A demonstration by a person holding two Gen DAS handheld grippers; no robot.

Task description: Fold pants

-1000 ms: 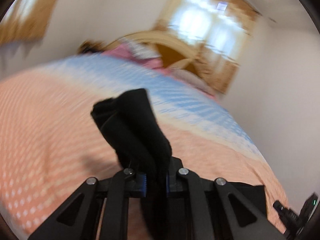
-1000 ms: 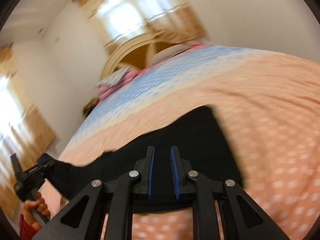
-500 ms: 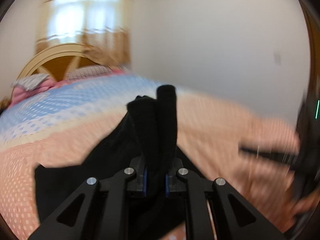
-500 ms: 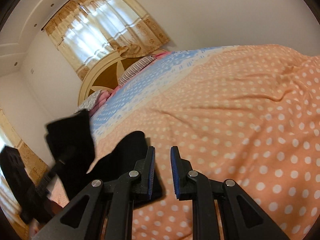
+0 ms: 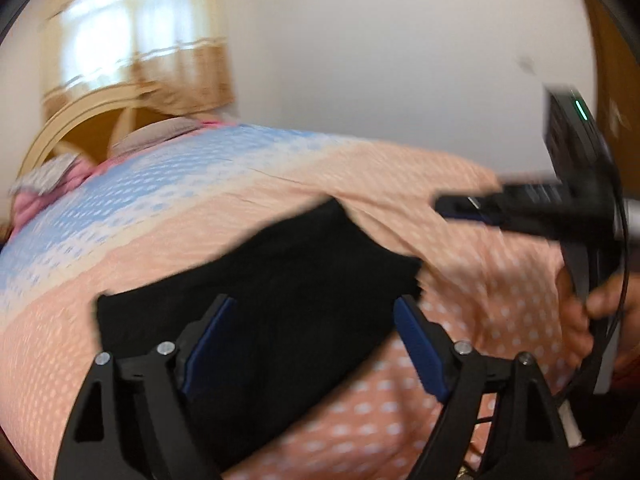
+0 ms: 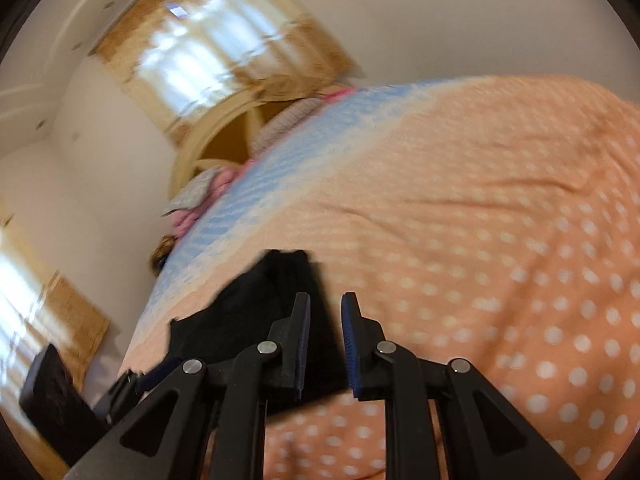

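Both views are smeared by motion, so the dots on the bedspread (image 5: 460,312) run into streaks and the pillows (image 6: 208,196) at the headboard are only soft pink and grey shapes. The near end of the black pants (image 5: 288,280) drops out of sight behind the left gripper (image 5: 316,340). The hand (image 5: 584,320) at the right edge is cut off and blurred, perhaps gripping the other tool's handle.

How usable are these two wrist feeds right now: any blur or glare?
Left wrist view: motion blur smears the bedspread and the right claw; the black pants lose edge detail. Right wrist view: the window is blown out and the far bed is soft, but nearby polka dots stay readable. Both show fisheye bending.
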